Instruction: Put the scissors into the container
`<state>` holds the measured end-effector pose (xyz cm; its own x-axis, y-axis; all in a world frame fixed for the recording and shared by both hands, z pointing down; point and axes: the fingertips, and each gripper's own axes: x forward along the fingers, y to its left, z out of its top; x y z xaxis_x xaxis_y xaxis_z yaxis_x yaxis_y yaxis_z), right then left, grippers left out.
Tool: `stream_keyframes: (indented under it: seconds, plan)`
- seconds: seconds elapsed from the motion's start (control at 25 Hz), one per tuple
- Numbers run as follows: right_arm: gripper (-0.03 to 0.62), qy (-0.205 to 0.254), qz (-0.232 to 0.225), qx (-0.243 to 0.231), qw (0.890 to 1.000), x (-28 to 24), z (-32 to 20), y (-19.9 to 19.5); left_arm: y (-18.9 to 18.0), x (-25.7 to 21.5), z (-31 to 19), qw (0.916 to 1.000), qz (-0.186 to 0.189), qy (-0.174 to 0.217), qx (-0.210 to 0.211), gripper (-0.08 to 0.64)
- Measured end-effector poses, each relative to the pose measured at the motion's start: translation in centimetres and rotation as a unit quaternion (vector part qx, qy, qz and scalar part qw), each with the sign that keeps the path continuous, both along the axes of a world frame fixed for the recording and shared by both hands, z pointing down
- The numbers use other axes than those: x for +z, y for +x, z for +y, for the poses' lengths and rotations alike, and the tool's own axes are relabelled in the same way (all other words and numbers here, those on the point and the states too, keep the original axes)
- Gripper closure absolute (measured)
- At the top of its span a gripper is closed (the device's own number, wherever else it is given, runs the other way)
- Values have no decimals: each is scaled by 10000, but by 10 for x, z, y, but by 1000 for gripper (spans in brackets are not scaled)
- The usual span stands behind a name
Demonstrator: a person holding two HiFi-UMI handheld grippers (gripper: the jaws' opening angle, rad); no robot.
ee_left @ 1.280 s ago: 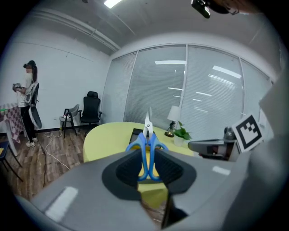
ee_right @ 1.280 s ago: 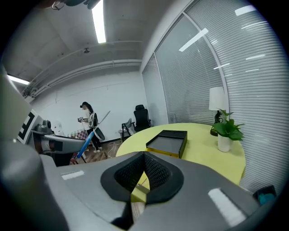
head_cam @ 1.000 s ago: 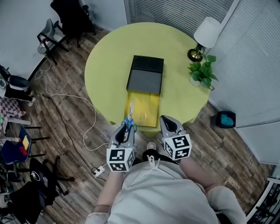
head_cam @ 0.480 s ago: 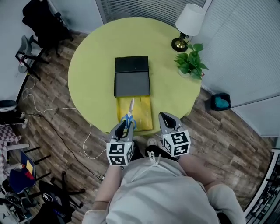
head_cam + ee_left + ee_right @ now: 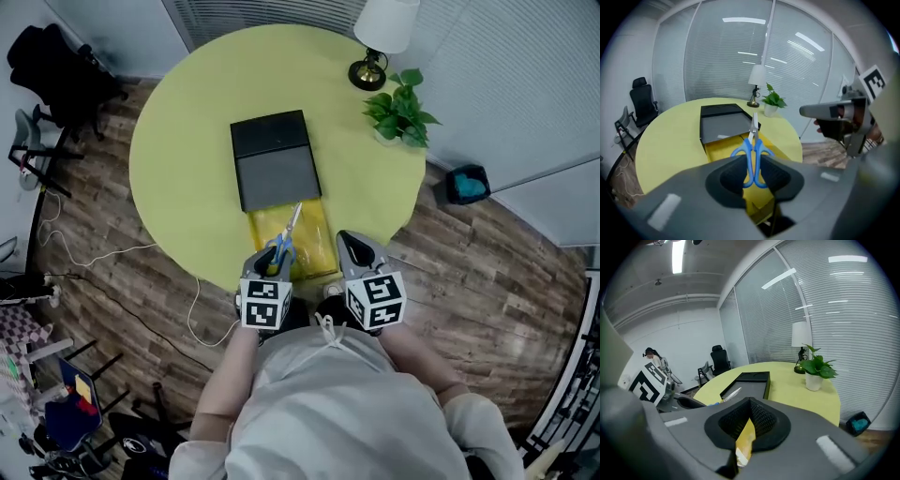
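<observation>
1. Two grippers are working at the near edge of a round yellow-green table (image 5: 187, 169), one in each of the person's hands.
2. Left gripper (image 5: 272, 258) is grasping the scissors (image 5: 284, 239), with its pads clamping the blue handle loops from either side.
3. Scissor blades are pointing away from the person and reaching out over the yellow tray (image 5: 314, 248). Their closed tips are aiming at the black container (image 5: 277, 164).
4. That yellow tray is lying against the container's near end, and the container is sitting near the middle of the table.
5. Right gripper (image 5: 349, 242) is clenching, with its jaw tips meeting, just beside the tray's right edge.
6. A sliver of yellow is showing in the slit below those tips. Whether the jaws are pinching it or it is only showing through, I cannot tell.
7. A lamp (image 5: 380, 28) and a potted plant (image 5: 398, 112) are standing together at the table's far right rim, well apart from the container.
</observation>
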<state>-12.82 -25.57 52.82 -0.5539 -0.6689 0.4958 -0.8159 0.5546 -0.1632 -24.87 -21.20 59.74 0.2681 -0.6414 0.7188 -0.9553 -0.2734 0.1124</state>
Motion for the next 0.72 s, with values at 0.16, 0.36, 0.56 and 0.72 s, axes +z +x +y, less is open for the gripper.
stream_keyframes:
  seconds: [0.16,0.36,0.56,0.72]
  plan:
    - [592,-81,61,98,9999,7,-2,1,9,23,-6,9978,-258,-434,421,466]
    - [592,-129,122,183,9997,11,-9,6,17,51,-10,9901,-615,-896,886,466]
    - [592,-163,167,218,9995,14,-15,11,14,64,-16,9852,-924,-1112,923,466]
    - [592,-165,176,179,9995,14,-20,11,16,75,-18,9781,-1089,-1407,1077,466]
